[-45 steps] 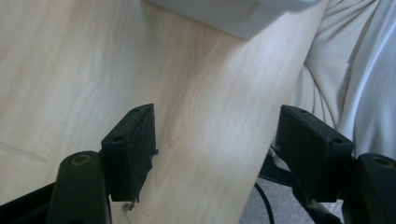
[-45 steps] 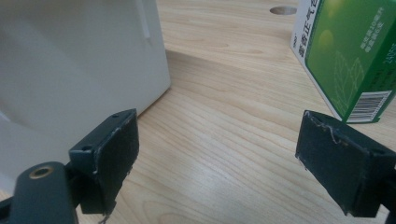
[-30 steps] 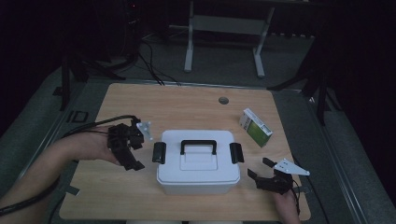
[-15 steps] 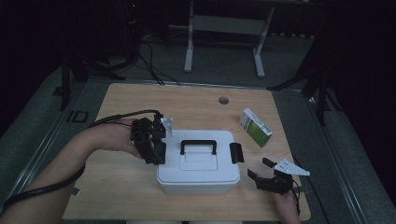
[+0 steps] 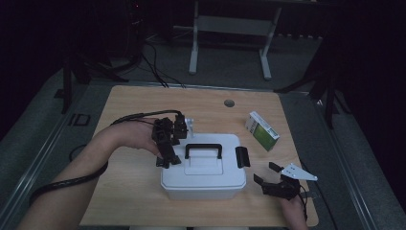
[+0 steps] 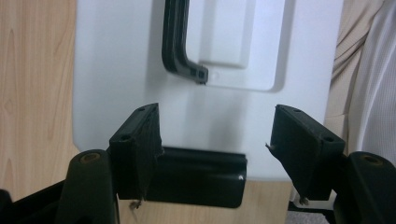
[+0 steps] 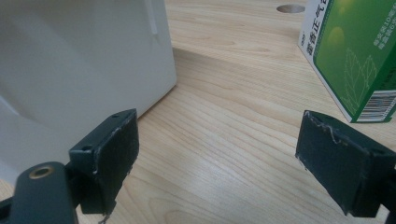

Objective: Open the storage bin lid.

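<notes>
Left gripper (image 5: pixel 167 154) at frame middle, fingers apart either side of black latch (image 6: pixel 198 176) on white box (image 5: pixel 210 179). Right gripper (image 5: pixel 269 179) at lower right, fingers apart over counter (image 5: pixel 134 103).

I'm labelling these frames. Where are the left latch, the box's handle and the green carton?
left latch (image 6: pixel 198 177): left gripper view, middle of the black clip's face.
handle (image 5: pixel 203 147): high view, top bar of the black grip.
green carton (image 7: pixel 357 56): right gripper view, green printed face.
</notes>
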